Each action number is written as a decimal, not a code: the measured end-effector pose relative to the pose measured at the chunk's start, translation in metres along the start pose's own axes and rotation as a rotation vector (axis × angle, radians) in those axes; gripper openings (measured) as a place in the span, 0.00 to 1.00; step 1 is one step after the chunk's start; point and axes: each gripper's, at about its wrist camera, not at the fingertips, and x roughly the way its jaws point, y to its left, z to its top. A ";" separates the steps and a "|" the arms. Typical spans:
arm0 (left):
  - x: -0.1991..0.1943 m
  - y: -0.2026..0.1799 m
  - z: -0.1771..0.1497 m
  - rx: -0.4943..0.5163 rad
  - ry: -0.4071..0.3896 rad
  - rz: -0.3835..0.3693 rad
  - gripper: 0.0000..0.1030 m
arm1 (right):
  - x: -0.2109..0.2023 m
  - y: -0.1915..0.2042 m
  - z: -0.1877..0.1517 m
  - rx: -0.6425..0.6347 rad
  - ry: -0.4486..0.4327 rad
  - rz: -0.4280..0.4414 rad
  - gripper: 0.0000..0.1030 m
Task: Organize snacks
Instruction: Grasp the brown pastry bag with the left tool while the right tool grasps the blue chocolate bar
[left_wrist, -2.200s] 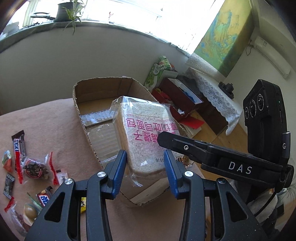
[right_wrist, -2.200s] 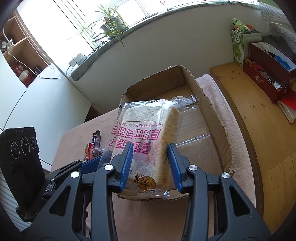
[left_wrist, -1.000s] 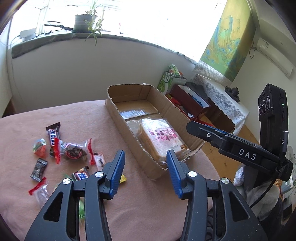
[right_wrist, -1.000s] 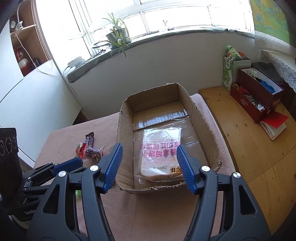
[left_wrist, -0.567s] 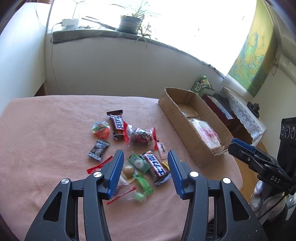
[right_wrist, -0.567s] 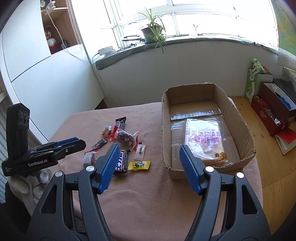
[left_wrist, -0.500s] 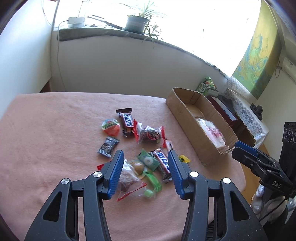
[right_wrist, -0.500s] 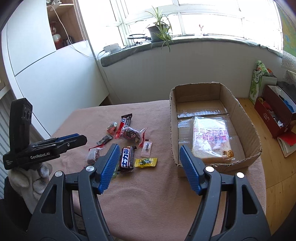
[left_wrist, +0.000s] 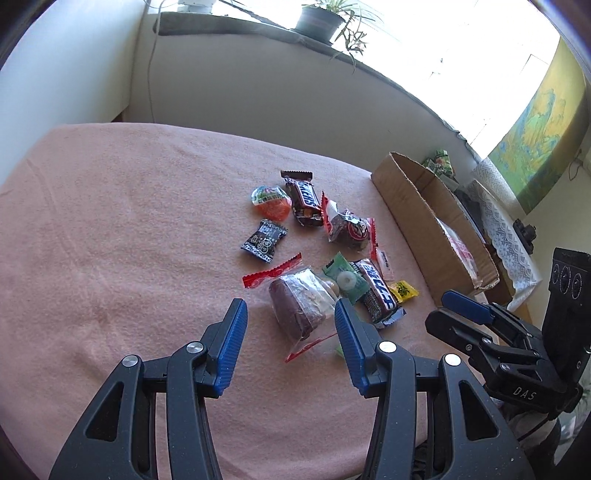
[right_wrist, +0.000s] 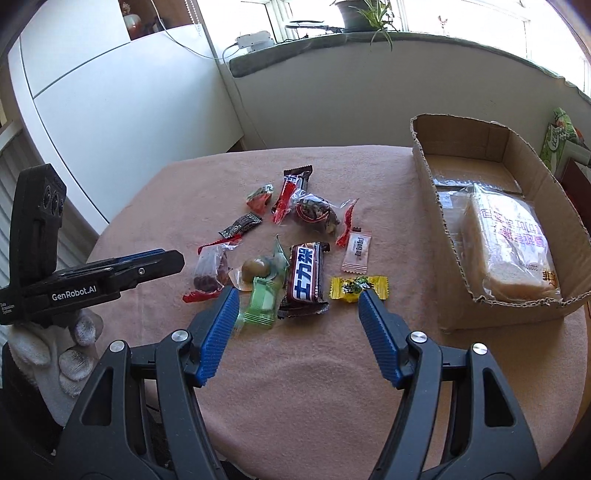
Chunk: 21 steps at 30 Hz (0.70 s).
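Observation:
A cardboard box (right_wrist: 428, 177) stands on the right of the table with a bagged loaf of bread (right_wrist: 506, 247) lying inside; the box also shows in the left wrist view (left_wrist: 417, 218). Several small snacks lie in a loose pile left of it, among them a Snickers bar (right_wrist: 306, 275), a yellow candy (right_wrist: 358, 288) and a clear bag with a brown cake (left_wrist: 299, 306). My left gripper (left_wrist: 290, 321) is open and empty, just short of the cake bag. My right gripper (right_wrist: 297, 306) is open and empty, above the near edge of the pile.
A pink cloth (left_wrist: 110, 240) covers the round table. A white cabinet (right_wrist: 122, 96) stands at the left and a windowsill with a potted plant (right_wrist: 365, 14) behind. Boxes and a wooden floor lie beyond the table's right edge.
Both grippers let go of the bread, which now lies in the box, and drew back and left to the snack pile. Both jaws stand open.

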 end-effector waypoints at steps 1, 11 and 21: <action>0.002 0.000 0.000 -0.001 0.004 -0.001 0.47 | 0.005 0.002 0.001 -0.009 0.007 -0.003 0.68; 0.019 -0.006 0.006 0.008 0.027 0.010 0.47 | 0.042 0.013 0.007 -0.051 0.060 -0.068 0.52; 0.045 -0.015 0.009 0.049 0.053 0.055 0.54 | 0.067 0.011 0.013 -0.070 0.107 -0.081 0.42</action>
